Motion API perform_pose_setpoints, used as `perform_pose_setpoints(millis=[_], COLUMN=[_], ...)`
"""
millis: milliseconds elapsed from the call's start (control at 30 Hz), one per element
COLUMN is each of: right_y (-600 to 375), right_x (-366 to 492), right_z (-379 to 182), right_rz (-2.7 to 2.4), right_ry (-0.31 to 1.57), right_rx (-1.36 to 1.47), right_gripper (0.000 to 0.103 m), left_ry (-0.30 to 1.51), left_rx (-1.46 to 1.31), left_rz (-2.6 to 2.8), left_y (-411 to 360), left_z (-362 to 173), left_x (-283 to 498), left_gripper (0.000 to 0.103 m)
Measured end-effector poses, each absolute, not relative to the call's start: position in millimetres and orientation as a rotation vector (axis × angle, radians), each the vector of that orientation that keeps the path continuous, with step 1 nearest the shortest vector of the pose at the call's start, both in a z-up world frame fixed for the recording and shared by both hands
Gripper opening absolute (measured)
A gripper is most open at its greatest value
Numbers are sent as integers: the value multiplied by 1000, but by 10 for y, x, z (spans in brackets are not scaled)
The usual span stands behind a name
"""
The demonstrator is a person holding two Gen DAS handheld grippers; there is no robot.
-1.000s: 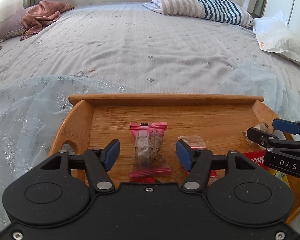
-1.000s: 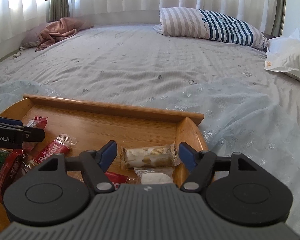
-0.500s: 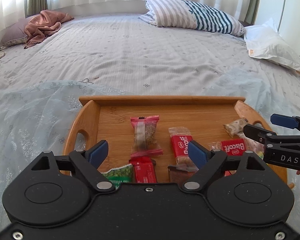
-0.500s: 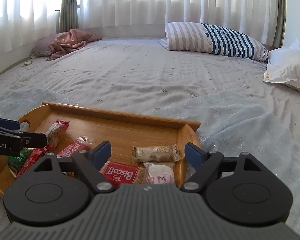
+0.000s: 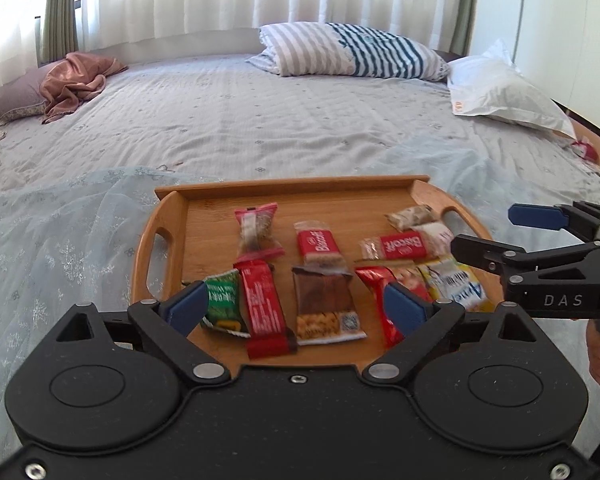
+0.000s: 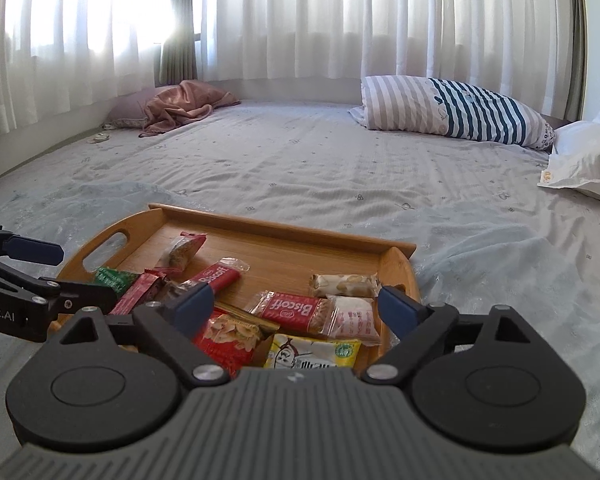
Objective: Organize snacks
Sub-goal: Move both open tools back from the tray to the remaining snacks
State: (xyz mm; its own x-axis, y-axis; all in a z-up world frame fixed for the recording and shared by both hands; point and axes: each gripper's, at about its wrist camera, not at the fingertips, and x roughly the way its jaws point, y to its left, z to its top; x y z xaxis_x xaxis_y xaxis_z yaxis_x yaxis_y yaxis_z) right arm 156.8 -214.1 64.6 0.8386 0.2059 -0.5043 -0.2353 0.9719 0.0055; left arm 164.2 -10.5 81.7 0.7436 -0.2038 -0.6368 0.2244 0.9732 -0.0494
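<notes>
Left wrist view: a wooden tray [image 5: 162, 216] sits on a bed [image 5: 260, 120], its raised rim keeping loose snacks together on the soft cover. Inside it lie two rough rows of wrapped snacks [image 5: 320, 276] — at the tray's far side a clear-and-red nut bar [image 5: 256, 230] and two red Biscoff packets [image 5: 318, 242]; at its near edge a green packet [image 5: 222, 304], a red bar [image 5: 260, 304], a brown bar [image 5: 324, 300] and a yellow packet [image 5: 454, 284]. The left tongs [image 5: 296, 306] hang over the tray's near edge, spread wide and holding nothing; the near-row snacks show between the blue tips. The right tongs [image 5: 496, 230] enter beside the tray's right handle, also parted and empty.

Right wrist view: the same tray [image 6: 284, 224] lies ahead. The right tongs [image 6: 296, 304] hover over its near right corner — wide apart, gripping nothing — with a Biscoff packet [image 6: 292, 310] and a white packet [image 6: 354, 314] framed between the tips. The left tongs [image 6: 48, 272] reach in at the tray's left handle.
</notes>
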Motion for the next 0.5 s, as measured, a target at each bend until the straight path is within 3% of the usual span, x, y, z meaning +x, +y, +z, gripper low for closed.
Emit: perform_pose_setpoints(millis=[500], right_y=[-2115], right_x=[774], right_z=[429], right_rz=[265], right_ry=[508], right_rx=[-90], right_gripper=[103], left_ry=[751], left_rx=[66], left_rz=[-306], left_y=[-187], left_z=[577], left_x=[1101], left_gripper=[95])
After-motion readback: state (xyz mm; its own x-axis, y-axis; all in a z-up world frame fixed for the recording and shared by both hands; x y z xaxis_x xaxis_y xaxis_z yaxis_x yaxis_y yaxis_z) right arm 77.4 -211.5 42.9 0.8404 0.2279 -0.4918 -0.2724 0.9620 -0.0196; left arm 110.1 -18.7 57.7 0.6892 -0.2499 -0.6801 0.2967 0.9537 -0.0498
